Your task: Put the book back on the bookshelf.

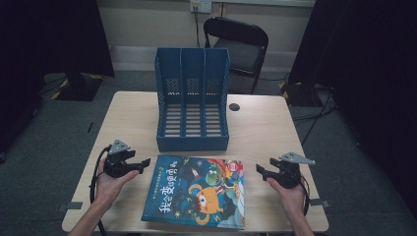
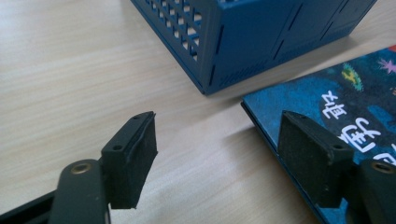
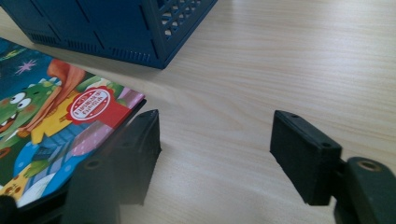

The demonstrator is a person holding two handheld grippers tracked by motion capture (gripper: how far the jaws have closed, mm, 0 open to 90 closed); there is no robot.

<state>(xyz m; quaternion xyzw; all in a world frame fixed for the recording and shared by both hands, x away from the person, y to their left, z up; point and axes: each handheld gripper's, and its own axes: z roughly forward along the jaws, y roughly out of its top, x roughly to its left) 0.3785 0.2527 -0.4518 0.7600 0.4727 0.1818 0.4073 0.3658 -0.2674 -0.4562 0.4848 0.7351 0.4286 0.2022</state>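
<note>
My hands at the desk's (image 1: 265,123) near edge. Left hand-held gripper (image 1: 142,163) jaws apart, nothing between them, just off the picture book's (image 1: 196,191) left edge; in the left gripper view one jaw hangs over the book's corner. Right hand-held gripper (image 1: 260,170) jaws also apart, empty, just beside the book's right edge. Book lies flat, cover up, near the front edge at centre. Blue file rack (image 1: 193,105) stands right behind it, mid-desk.
</note>
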